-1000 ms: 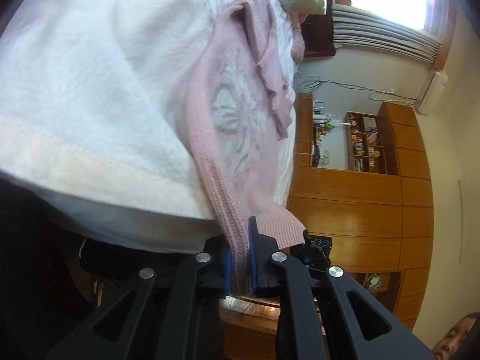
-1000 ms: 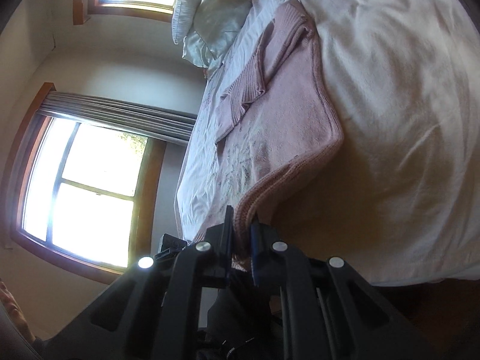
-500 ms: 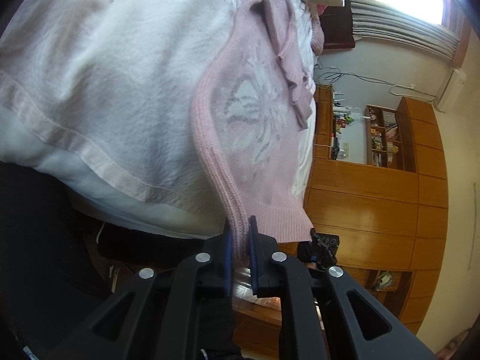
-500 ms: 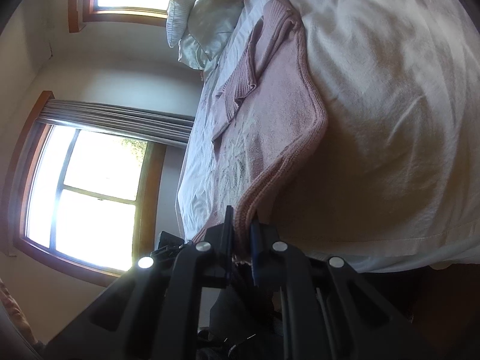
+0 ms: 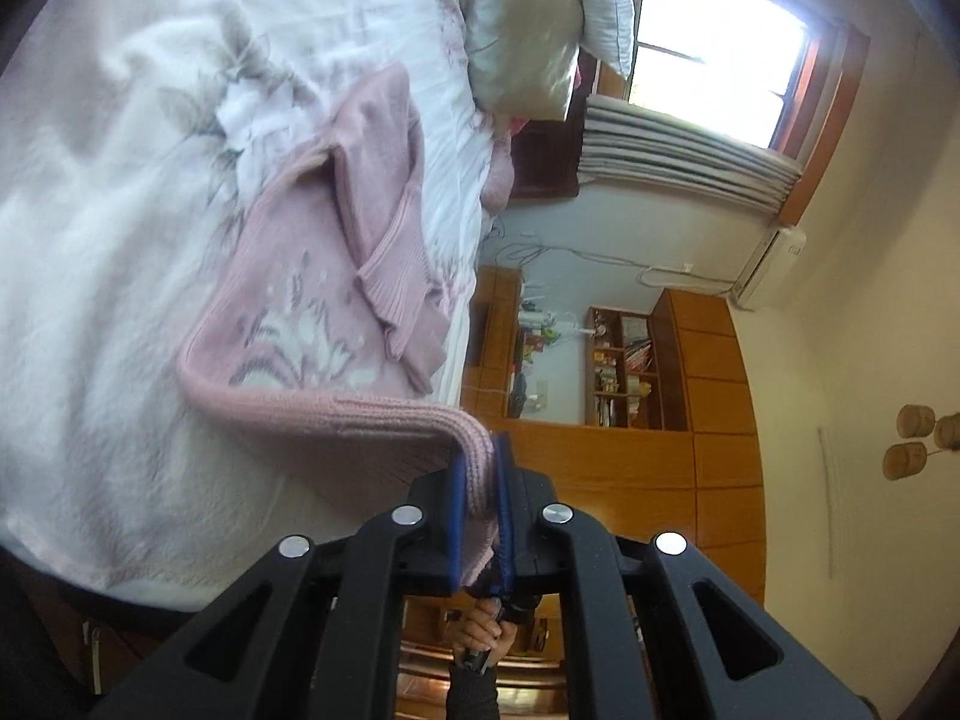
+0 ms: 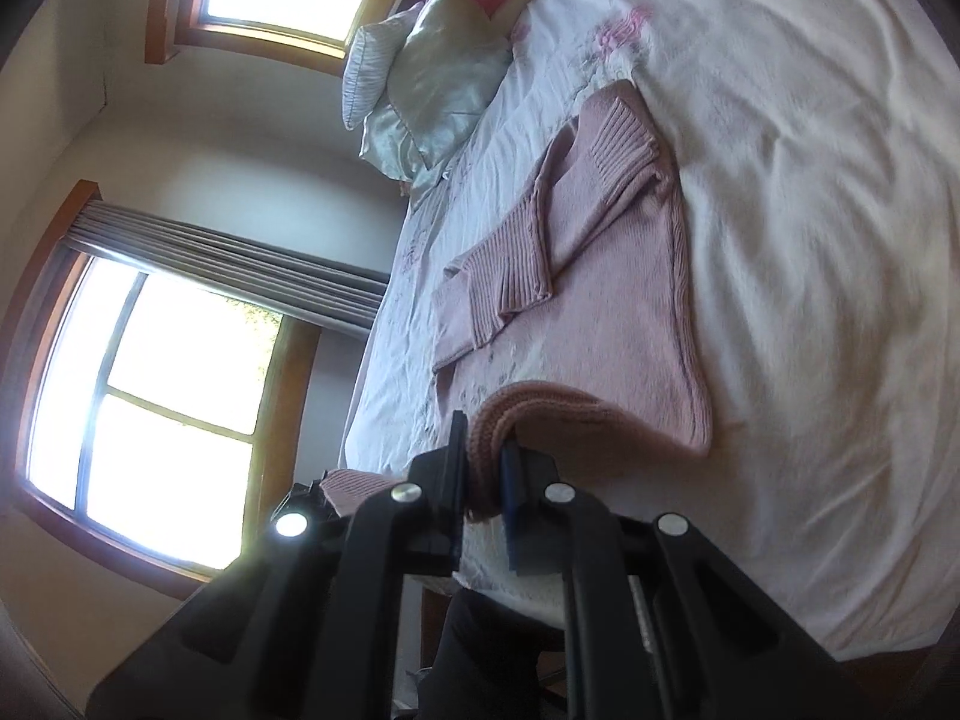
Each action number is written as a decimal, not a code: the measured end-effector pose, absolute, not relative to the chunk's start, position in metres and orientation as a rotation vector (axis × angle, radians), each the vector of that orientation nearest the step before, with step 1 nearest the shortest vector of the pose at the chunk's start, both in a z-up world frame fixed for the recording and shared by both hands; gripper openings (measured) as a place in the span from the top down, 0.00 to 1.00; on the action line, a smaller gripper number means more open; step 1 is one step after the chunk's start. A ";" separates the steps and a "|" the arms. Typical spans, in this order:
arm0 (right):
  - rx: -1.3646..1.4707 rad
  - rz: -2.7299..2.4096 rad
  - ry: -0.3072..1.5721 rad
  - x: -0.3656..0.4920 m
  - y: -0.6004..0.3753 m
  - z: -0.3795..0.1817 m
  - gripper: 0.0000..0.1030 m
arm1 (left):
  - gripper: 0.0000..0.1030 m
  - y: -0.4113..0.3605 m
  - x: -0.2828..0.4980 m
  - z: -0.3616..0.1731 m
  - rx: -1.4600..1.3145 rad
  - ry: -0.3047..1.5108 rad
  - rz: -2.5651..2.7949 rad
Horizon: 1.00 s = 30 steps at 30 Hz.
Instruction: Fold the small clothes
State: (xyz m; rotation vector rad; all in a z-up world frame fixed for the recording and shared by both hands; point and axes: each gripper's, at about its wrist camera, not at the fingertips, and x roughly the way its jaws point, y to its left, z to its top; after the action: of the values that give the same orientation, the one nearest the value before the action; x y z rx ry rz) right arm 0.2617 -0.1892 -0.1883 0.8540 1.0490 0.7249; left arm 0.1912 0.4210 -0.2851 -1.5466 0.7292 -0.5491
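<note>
We pinch the pink sweater's [image 5: 312, 324] ribbed hem [image 6: 540, 405] with left gripper [image 5: 479, 468] and right gripper [image 6: 483, 456] | hem raised off the bed [image 6: 810, 240], sleeves [image 6: 528, 258] laid inward | ready to fold upward.

I'm in a home bedroom. Evidence: a made bed [image 6: 810, 240] with a white floral-print cover takes up most of both views, with satin pillows [image 6: 432, 78] stacked at the head end. Two wood-framed windows [image 6: 150, 396] on adjoining walls, grey pleated curtain [image 6: 240, 264] drawn aside at the bigger one. Opposite wall is built-in wooden cabinetry [image 5: 660, 480] with an open shelf nook [image 5: 618, 372] crammed with books and small household clutter. Split AC unit [image 5: 774, 264] mounted high on the wall, loose cabling [image 5: 570, 252] running along the wall beside it. Round wooden wall decorations [image 5: 912, 438] too. Lived-in domestic room, not a lab or shop.
</note>
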 end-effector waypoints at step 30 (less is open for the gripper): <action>0.554 0.578 1.205 0.386 -0.166 -0.241 0.57 | 0.52 0.396 0.353 -0.300 -0.809 1.175 -0.311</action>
State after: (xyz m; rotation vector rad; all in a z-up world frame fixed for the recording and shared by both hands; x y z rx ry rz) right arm 0.3858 -0.1663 -0.2409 0.5537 1.2049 0.5781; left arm 0.3530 0.3956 -0.3001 -0.8088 1.1748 -0.3107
